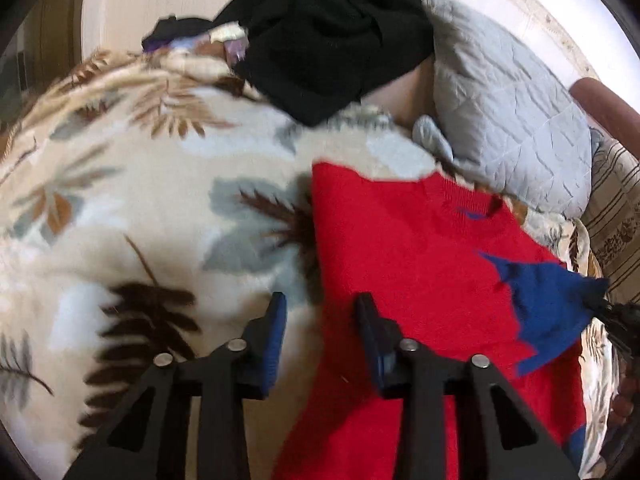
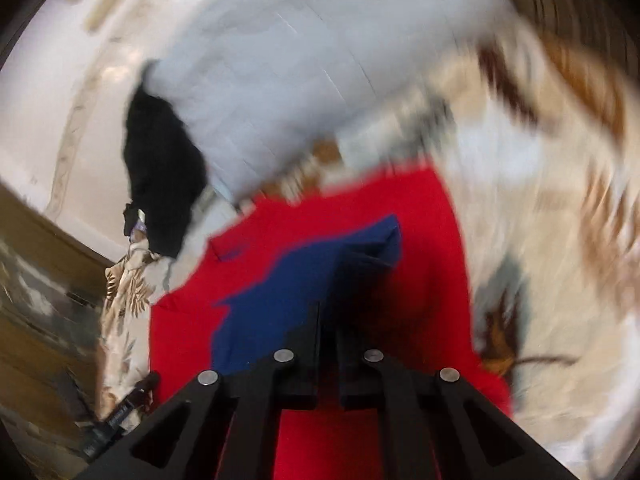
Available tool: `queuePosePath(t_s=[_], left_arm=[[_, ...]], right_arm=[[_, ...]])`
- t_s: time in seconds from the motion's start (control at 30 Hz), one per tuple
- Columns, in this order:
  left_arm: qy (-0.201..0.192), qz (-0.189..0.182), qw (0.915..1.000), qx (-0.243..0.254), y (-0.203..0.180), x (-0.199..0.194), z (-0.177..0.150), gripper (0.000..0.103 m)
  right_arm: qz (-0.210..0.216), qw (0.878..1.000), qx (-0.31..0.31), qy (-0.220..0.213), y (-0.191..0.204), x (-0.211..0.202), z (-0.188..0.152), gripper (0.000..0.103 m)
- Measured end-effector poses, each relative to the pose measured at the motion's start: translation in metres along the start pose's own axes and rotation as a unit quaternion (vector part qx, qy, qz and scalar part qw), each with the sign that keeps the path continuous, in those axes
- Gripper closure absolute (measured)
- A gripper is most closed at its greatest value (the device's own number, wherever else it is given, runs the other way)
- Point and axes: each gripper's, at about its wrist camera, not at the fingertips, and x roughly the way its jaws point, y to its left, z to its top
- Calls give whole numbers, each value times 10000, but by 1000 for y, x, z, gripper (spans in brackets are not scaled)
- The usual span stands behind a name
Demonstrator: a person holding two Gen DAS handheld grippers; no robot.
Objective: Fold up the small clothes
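Observation:
A small red sweater (image 1: 412, 264) with blue sleeve ends lies on a leaf-patterned blanket (image 1: 132, 184). My left gripper (image 1: 320, 312) is open and empty, its fingers straddling the sweater's left edge. In the left wrist view my right gripper (image 1: 612, 308) pinches the blue sleeve end (image 1: 548, 308) at the far right. In the blurred right wrist view my right gripper (image 2: 328, 300) is shut on that blue sleeve (image 2: 304, 280) and holds it over the red body (image 2: 424, 248).
A black garment pile (image 1: 332, 40) lies at the blanket's far side. A grey quilted pillow (image 1: 508, 108) sits behind the sweater, also in the right wrist view (image 2: 304, 80). A striped cloth (image 1: 616, 216) is at the right. Floor shows at left (image 2: 44, 312).

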Motion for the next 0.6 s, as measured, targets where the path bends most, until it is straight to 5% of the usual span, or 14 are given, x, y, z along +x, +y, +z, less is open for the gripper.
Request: queuePosePath(t_s=[0.03, 0.1, 0.2, 0.27, 0.37, 0.43, 0.47, 0.5, 0.53, 0.6], left_arm=[[64, 31, 10000, -14, 2, 3, 0, 65], [274, 58, 9996, -39, 4, 9, 2, 54], [3, -114, 9999, -33, 3, -2, 10, 22], [-292, -98, 9995, 26, 0, -3, 19, 17], [81, -176, 9997, -116, 1, 23, 32, 17], [367, -201, 9988, -271, 4, 44, 37, 27], [440, -129, 9987, -226, 3, 50, 40, 56], [460, -122, 9988, -133, 1, 51, 42, 92], [471, -312, 9983, -111, -3, 48, 45, 90], [-68, -215, 9997, 41, -14, 22, 49, 91]], right_arm=[[-313, 9994, -132, 26, -4, 6, -3, 92], [-382, 9976, -37, 577, -23, 26, -12, 54], [72, 9994, 174, 296, -35, 6, -9, 38], [115, 9999, 97, 19, -34, -5, 4, 30], [-85, 9996, -152, 232, -39, 20, 28, 29], [-205, 9976, -154, 642, -51, 50, 33, 29], [-146, 9968, -247, 752, -50, 59, 35, 32], [-79, 9957, -496, 778, -42, 59, 38, 65], [-9, 9945, -567, 880, -35, 57, 41, 91], [-100, 9946, -905, 494, -16, 32, 47, 90]])
